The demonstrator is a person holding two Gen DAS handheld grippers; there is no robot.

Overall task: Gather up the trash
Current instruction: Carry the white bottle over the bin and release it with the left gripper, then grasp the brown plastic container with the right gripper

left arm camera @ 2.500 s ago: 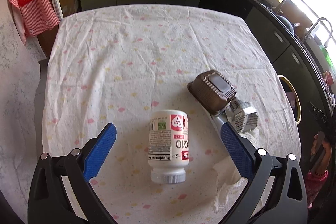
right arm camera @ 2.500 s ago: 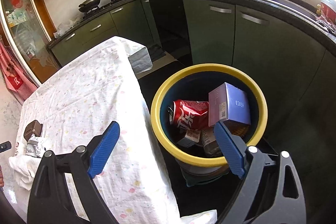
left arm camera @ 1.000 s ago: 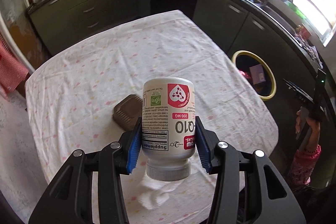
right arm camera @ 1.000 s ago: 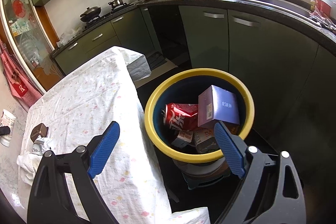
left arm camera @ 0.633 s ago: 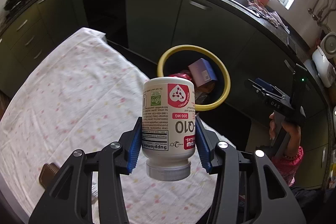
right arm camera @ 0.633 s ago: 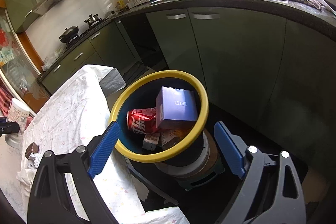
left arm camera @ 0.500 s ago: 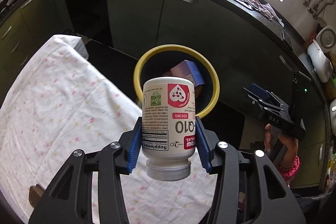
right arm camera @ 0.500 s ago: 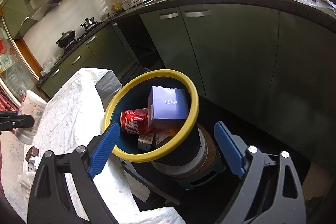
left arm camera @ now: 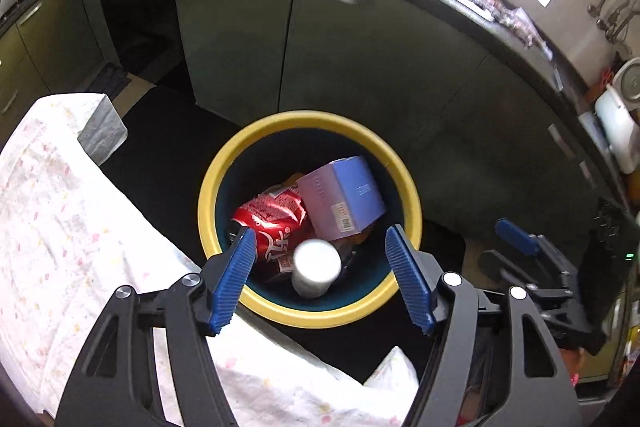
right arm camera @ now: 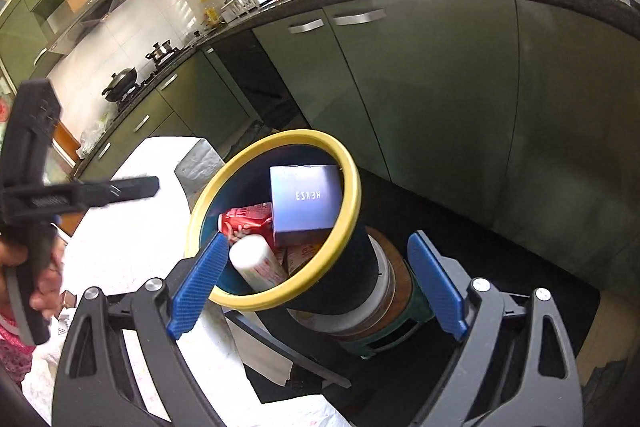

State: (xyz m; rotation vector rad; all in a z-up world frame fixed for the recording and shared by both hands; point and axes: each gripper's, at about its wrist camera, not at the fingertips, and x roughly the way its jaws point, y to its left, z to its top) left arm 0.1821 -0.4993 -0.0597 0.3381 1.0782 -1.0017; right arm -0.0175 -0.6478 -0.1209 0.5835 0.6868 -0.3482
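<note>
Bottle (left arm camera: pixel 316 267), white and lying cap-end up toward the camera, sits inside the yellow-rimmed bin (left arm camera: pixel 308 315) beside the red can (left arm camera: pixel 272 223) and purple box (left arm camera: pixel 340 197), directly below the left gripper (left arm camera: pixel 318 279), whose blue jaws stand wide apart and empty. Right gripper (right arm camera: pixel 316 291) is likewise spread with nothing between its jaws, aimed at the same bin from the side, so judging by this, the next piece of trash lies back on the desk (left arm camera: pixel 60 227), to the left of both.
</note>
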